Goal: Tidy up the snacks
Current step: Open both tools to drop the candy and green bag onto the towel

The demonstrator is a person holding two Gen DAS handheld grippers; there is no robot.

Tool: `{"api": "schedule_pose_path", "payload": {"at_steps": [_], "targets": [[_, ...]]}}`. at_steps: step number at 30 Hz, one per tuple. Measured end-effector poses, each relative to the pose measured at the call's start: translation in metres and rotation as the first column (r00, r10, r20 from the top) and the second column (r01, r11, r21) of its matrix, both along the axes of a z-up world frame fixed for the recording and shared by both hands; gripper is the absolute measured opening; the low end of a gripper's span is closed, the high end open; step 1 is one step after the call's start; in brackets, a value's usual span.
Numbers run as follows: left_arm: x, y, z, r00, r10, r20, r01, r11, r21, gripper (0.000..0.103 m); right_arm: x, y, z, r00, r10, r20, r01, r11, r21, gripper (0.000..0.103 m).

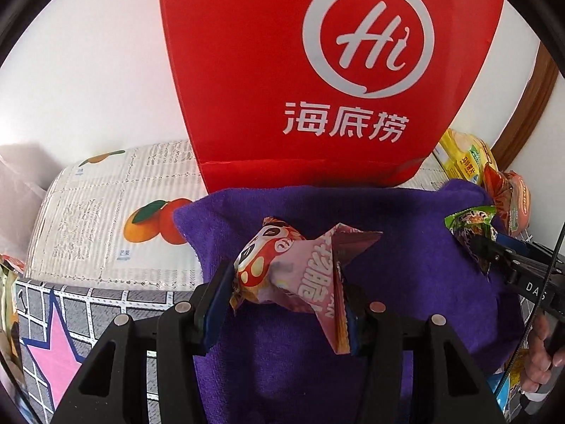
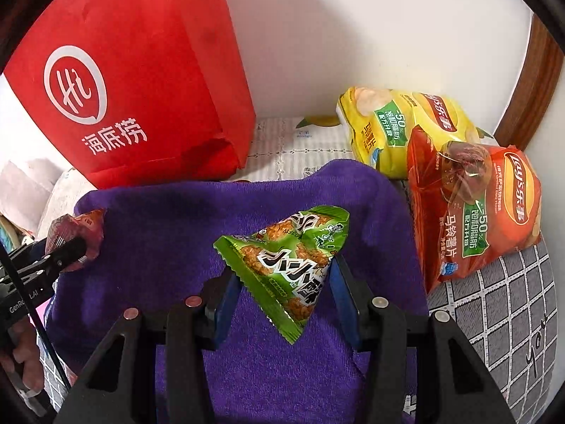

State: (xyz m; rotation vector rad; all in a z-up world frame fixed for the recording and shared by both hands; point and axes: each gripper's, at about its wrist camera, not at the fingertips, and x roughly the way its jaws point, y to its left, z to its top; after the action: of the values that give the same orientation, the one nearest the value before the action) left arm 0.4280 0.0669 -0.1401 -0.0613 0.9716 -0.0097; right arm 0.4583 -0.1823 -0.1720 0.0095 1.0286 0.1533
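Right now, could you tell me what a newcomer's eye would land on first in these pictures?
The big red paper bag with its white logo stands against the wall, behind the purple towel. Over the towel, the left gripper grips a pink panda snack packet and the right gripper a green triangular snack packet. At the right, a yellow chip bag and an orange chip bag lean by the wall.

A plain white wall (image 2: 388, 35) stands behind. A brown wooden frame (image 2: 536, 81) runs up its right side in bright light.
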Motion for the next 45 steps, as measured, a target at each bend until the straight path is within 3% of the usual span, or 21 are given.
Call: {"api": "schedule_pose_path", "payload": {"at_steps": [5,9,12,15,24,31,37,42,45], "targets": [[-0.001,-0.001,0.000,1.000,-0.005,0.005,0.005,1.000,-0.002,0.052,0.000,0.004,-0.004,1.000,0.015,-0.007,-0.015,1.000,-0.020,0.053],[-0.001,-0.001,0.000,1.000,-0.008,0.002,0.008,1.000,-0.007,0.056,-0.002,0.008,0.000,0.999,0.044,0.004,-0.044,0.999,-0.032,0.069],[-0.001,-0.001,0.003,1.000,-0.029,0.002,0.029,0.998,-0.051,0.063,-0.006,0.012,0.005,0.998,0.057,0.034,-0.055,0.997,-0.048,0.076],[-0.005,-0.003,0.008,0.999,-0.026,0.025,0.027,0.998,-0.065,0.072,-0.010,0.015,0.013,0.996,0.073,0.055,-0.070,0.996,-0.057,0.076],[-0.013,-0.008,0.025,0.997,-0.042,0.068,0.047,0.997,-0.060,0.072,-0.030,0.008,0.054,0.988,0.007,0.154,-0.007,1.000,0.004,0.076],[-0.032,-0.015,0.050,0.992,-0.062,0.113,0.067,0.997,-0.046,0.072,-0.084,-0.011,0.094,0.971,-0.037,0.238,0.029,0.999,0.035,0.074],[-0.067,-0.024,0.079,0.979,-0.082,0.186,0.091,0.995,-0.042,0.072,-0.140,-0.051,0.090,0.969,-0.110,0.220,0.109,0.994,0.017,0.071],[-0.098,-0.029,0.082,0.978,-0.102,0.179,0.112,0.993,-0.046,0.072,-0.169,-0.082,0.070,0.971,-0.161,0.177,0.165,0.986,-0.004,0.062],[-0.118,-0.027,0.080,0.980,-0.099,0.174,0.105,0.994,-0.026,0.072,-0.182,-0.093,0.050,0.976,-0.171,0.132,0.172,0.985,0.010,0.062]]}}
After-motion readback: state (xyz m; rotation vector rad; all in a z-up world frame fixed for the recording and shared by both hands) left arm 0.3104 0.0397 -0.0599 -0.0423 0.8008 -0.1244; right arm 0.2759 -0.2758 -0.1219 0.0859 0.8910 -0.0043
